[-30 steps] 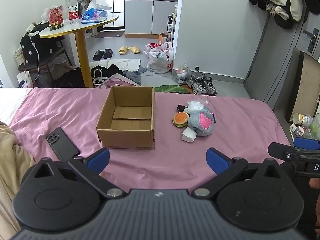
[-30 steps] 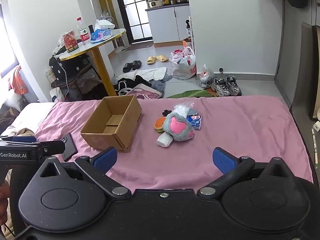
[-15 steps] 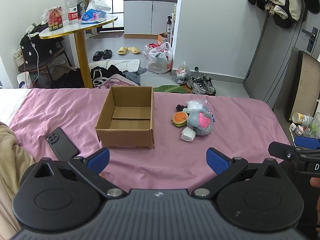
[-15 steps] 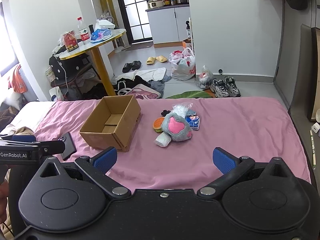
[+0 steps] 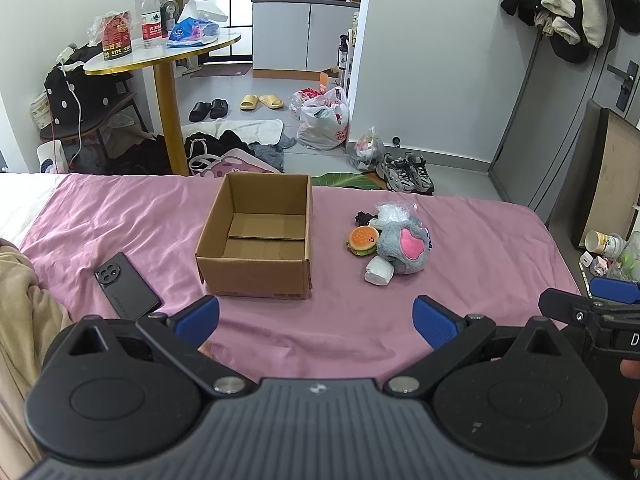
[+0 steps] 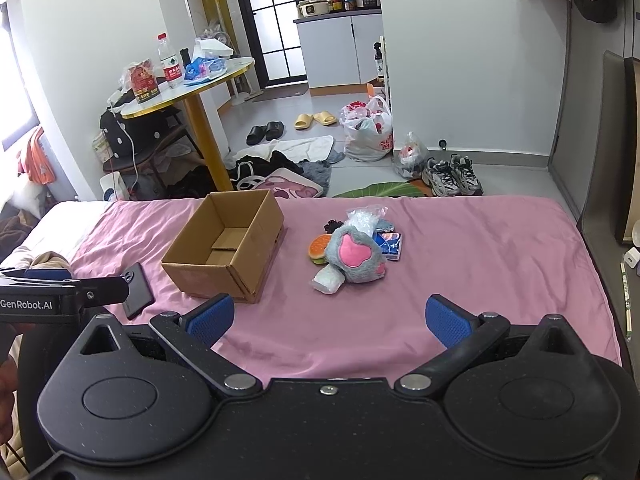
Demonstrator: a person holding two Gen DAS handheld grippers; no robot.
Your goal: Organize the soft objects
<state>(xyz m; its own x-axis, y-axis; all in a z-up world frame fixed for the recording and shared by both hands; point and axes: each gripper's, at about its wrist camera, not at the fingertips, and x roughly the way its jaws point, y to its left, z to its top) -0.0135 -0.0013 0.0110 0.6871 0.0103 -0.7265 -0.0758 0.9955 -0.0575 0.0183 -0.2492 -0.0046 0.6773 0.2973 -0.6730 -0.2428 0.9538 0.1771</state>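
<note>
An empty cardboard box (image 5: 256,240) (image 6: 224,248) stands open on the pink bedsheet (image 5: 480,264). To its right lies a small heap: a grey plush with a pink patch (image 5: 404,246) (image 6: 354,254), a burger toy (image 5: 363,239) (image 6: 318,249), a white roll (image 5: 378,272) (image 6: 328,280), a crinkled plastic bag (image 5: 390,213) and a blue packet (image 6: 389,242). My left gripper (image 5: 316,320) is open, short of the box and heap. My right gripper (image 6: 328,318) is open too, below the heap, with nothing between its fingers.
A black phone (image 5: 126,286) (image 6: 138,290) lies on the sheet left of the box. A beige blanket (image 5: 20,300) covers the near left. Beyond the bed are a round table (image 5: 160,52), clothes on the floor and sneakers (image 5: 406,172).
Both views have shifted only slightly; the box and heap sit a little further up in the frames. Both grippers stay open and empty.
</note>
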